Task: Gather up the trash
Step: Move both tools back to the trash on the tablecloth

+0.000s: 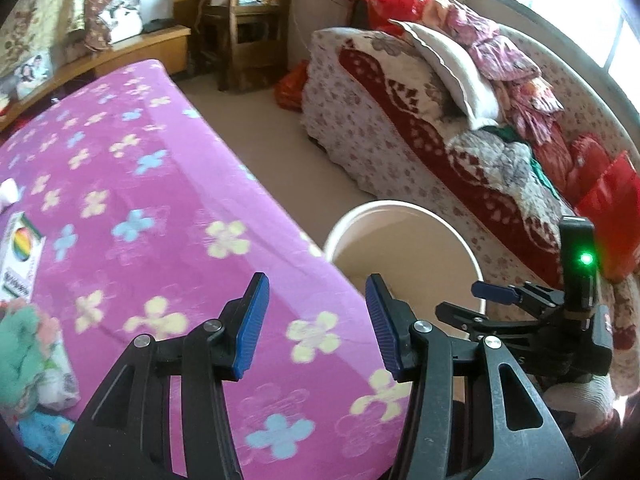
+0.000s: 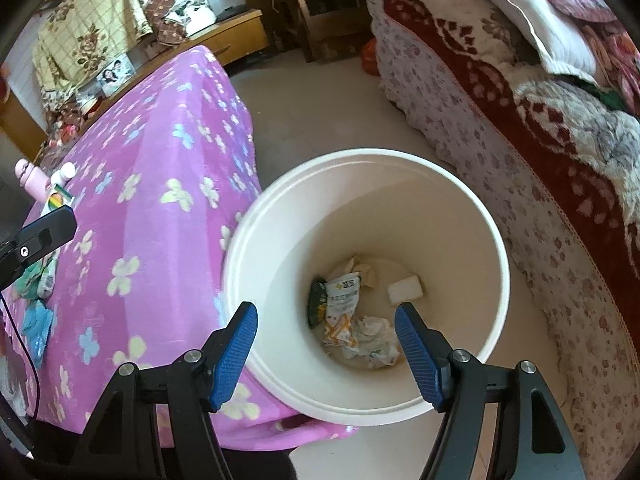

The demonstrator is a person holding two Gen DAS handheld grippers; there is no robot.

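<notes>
A white bucket (image 2: 256, 280) stands on the floor beside the table with the pink flowered cloth (image 2: 160, 152). Inside lie snack wrappers (image 2: 340, 308), crumpled tissue (image 2: 376, 340) and a white block (image 2: 405, 289). My right gripper (image 2: 326, 330) is open and empty, held over the bucket's mouth. My left gripper (image 1: 316, 302) is open and empty above the table's edge, with the bucket (image 1: 404, 216) just beyond it. More trash lies on the table at the left: a green and white wrapper (image 1: 28, 344), a blue packet (image 1: 40, 432) and a rainbow-printed box (image 1: 20, 256).
A pink bottle (image 2: 30, 180) and a small white bottle (image 2: 64, 172) stand on the table's far end. A sofa with flowered covers (image 2: 520, 140), pillows and clothes runs along the right. A wooden chair (image 1: 248, 20) and a low cabinet (image 1: 120, 52) stand at the back.
</notes>
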